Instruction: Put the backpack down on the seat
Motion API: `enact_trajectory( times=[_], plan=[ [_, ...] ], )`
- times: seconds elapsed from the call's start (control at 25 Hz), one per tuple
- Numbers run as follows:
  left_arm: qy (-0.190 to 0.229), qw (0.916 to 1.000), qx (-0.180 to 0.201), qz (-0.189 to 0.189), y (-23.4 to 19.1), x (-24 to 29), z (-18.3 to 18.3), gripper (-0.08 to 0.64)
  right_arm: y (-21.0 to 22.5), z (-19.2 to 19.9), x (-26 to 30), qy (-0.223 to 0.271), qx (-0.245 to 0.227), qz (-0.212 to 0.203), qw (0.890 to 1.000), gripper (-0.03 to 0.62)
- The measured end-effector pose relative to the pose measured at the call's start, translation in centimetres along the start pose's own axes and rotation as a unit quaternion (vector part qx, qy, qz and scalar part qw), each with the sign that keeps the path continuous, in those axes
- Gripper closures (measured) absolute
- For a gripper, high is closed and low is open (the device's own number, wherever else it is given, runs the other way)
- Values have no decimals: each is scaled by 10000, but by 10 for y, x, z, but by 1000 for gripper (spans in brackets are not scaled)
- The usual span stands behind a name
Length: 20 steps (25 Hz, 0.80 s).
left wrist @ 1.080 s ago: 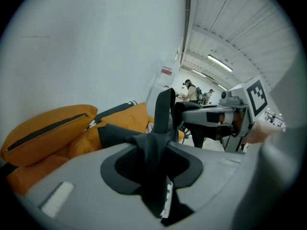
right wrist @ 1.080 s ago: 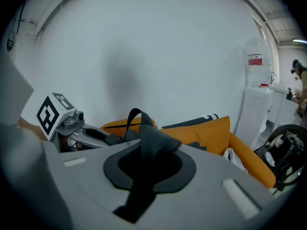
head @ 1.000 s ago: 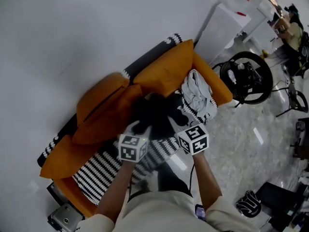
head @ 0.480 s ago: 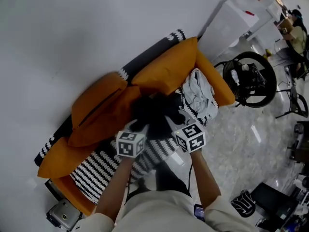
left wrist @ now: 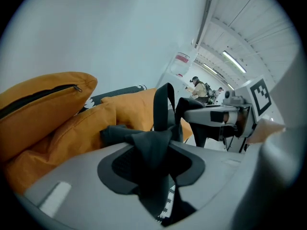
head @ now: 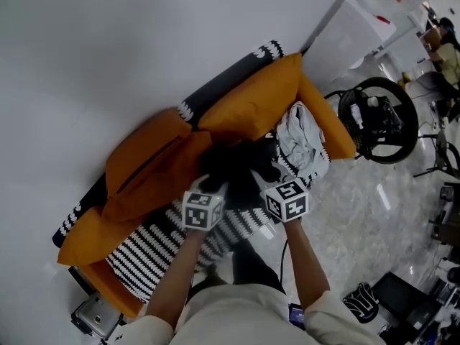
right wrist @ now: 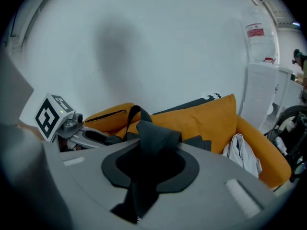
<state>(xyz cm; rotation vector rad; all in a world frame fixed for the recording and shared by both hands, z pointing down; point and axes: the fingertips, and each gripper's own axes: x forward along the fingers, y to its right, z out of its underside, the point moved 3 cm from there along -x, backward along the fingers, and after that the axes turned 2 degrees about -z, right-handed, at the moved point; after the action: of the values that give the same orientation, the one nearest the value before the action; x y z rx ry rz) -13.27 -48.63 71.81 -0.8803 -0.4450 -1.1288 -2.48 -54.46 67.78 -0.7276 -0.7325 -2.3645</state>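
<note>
Head view puts the backpack (head: 237, 165) already down on the striped seat (head: 151, 249), against the orange cushions (head: 251, 106) — I judge this the release step. My left gripper (left wrist: 154, 169) and right gripper (right wrist: 149, 171) are both opening, black strap fabric still between each pair of jaws; next I should back straight out. Since a second ago the pack has barely shifted.

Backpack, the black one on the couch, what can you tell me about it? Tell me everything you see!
The backpack is black, soft fabric, slumped and crumpled, with a strap loop standing up. It lies on the striped seat against the orange cushions, beside a white cloth. The left gripper and right gripper each have a bunched fold of it between their jaws, which are opening.
</note>
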Motion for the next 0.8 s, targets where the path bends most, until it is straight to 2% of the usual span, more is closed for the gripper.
enact_trajectory(
  times=[0.44, 0.8],
  plan=[
    [41, 9998, 135, 110, 0, 22, -7, 386, 22, 10, 5, -140, 300, 261, 9991, 466],
    [95, 9993, 234, 260, 9, 23, 2, 286, 22, 26, -8, -222, 348, 373, 9985, 377]
  ],
)
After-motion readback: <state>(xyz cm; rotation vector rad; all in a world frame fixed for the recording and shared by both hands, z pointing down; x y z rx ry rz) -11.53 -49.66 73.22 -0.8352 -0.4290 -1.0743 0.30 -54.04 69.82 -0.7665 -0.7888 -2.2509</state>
